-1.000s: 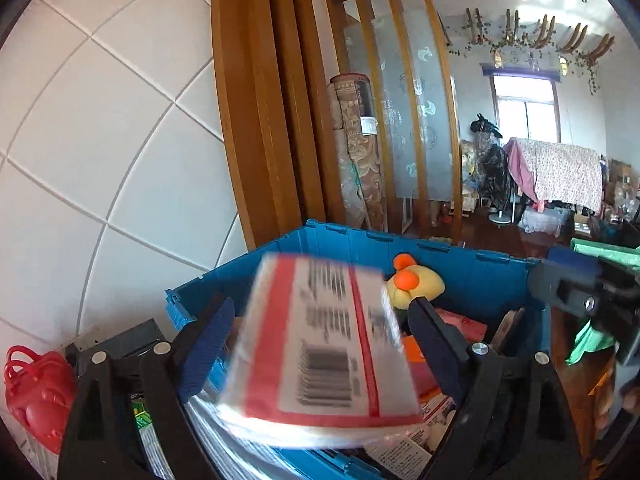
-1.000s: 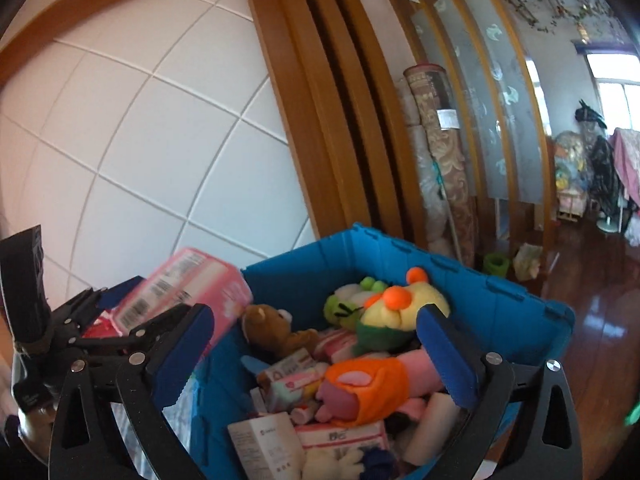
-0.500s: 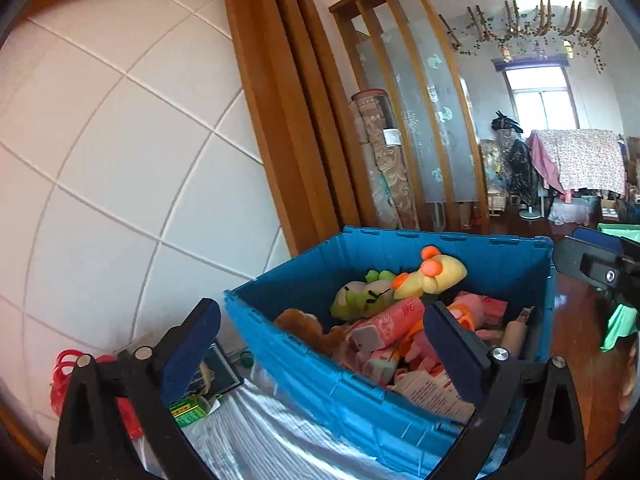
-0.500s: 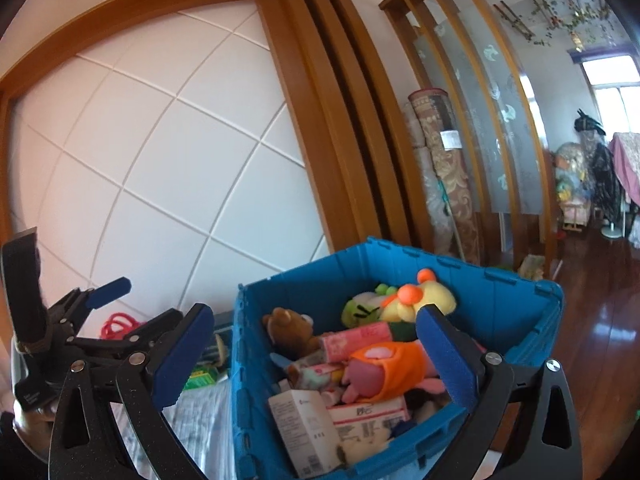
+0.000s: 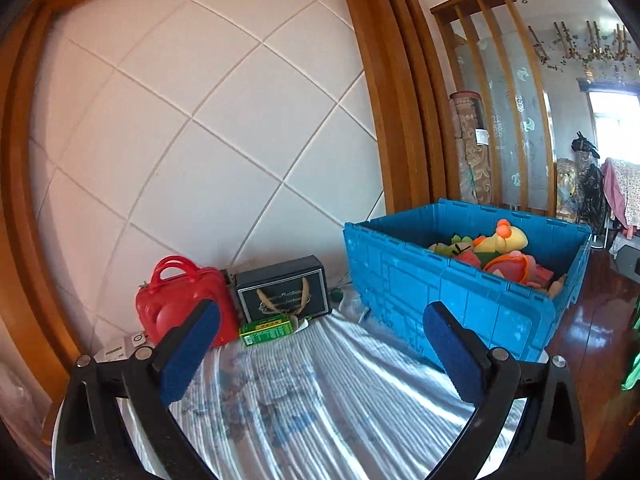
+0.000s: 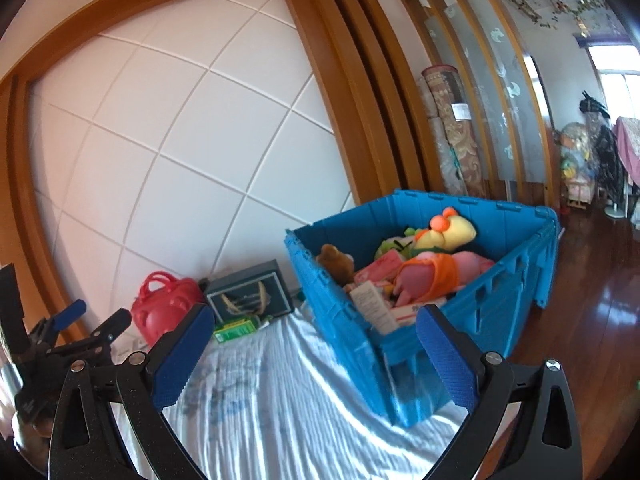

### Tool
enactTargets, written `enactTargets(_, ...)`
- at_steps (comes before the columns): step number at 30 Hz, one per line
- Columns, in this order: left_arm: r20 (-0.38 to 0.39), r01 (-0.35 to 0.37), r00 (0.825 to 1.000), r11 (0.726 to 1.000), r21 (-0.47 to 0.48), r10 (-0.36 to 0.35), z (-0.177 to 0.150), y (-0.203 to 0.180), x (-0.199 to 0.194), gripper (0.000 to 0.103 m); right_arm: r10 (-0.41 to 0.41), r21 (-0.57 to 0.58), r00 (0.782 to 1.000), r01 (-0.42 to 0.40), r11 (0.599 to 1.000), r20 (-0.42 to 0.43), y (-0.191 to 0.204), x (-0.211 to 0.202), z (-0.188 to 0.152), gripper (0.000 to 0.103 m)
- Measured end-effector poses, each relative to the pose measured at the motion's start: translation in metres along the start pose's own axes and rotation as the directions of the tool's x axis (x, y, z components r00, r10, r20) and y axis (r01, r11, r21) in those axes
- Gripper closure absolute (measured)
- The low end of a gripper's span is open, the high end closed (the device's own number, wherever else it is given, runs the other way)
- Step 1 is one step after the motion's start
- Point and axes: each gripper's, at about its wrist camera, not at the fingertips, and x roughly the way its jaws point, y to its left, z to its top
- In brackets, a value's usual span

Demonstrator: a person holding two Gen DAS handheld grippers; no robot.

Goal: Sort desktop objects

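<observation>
Both grippers stand wide apart with nothing between their blue pads: the left gripper (image 5: 320, 356), whose jaws have just been opening, and the right gripper (image 6: 312, 360). Each looks over a rumpled white-and-blue striped cloth (image 5: 304, 400) on the desktop, bare just ahead of them.

Beyond the cloth, against the white panelled wall, lie three things not yet sorted: a small flat green cardboard box (image 5: 266, 330), a dark navy gift box with a beige cord handle (image 5: 282, 292) just behind it, and a red plastic handbag-shaped case (image 5: 184, 300) to its left. To the right stands the large blue plastic crate (image 5: 460, 300), already heaped with plush toys and pink packets.

My reading is that the step in hand is a reach for the next object, both hands empty. The green box looks the easiest pick: low, narrow, nearest the left gripper, needing a level approach and a closing across its short side.

Lettering on the green box and gilt script on the navy box are too small to read.
</observation>
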Motion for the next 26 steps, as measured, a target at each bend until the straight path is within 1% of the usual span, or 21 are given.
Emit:
enactTargets(2,-0.005,-0.025,1.000,1.000,-0.004,0.025,-0.007,0.011,-0.015,0.000,-0.012,-0.027,1.000,0.012,1.000,0.008,0.018,-0.018,-0.010,0.000)
enactTargets(7,0.002,-0.023,1.000,1.000,0.007,0.023,-0.012,0.019,-0.045,0.000,-0.061,-0.067,0.998,0.063,0.996,0.034,0.047,-0.054,-0.025,0.000)
enactTargets(9,0.002,-0.006,1.000,1.000,-0.008,0.006,-0.013,0.020,-0.054,0.000,-0.061,-0.073,0.998,0.063,0.995,0.036,0.051,-0.063,-0.028,0.000)
enactTargets(11,0.001,0.017,1.000,1.000,-0.020,-0.017,-0.012,0.016,-0.060,0.000,-0.061,-0.076,0.997,0.064,0.995,0.039,0.052,-0.072,-0.028,0.000)
enactTargets(14,0.006,0.028,1.000,0.999,-0.017,-0.027,-0.010,0.007,-0.066,0.000,-0.071,-0.083,0.997,0.074,0.994,0.038,0.049,-0.082,-0.028,0.000)
enactTargets(17,0.012,0.064,0.998,0.998,-0.014,-0.064,-0.007,-0.003,-0.072,0.000,-0.076,-0.064,0.997,0.077,0.995,0.026,0.039,-0.090,-0.028,0.000)
enactTargets(22,0.044,0.022,0.999,1.000,-0.016,-0.022,-0.005,-0.014,-0.085,0.000,-0.087,-0.069,0.996,0.089,0.994,0.028,0.029,-0.101,-0.025,0.000)
enactTargets(26,0.036,0.001,0.999,0.999,-0.034,0.001,-0.005,-0.015,-0.088,0.000,-0.075,-0.080,0.997,0.077,0.994,0.037,0.029,-0.105,-0.022,0.000)
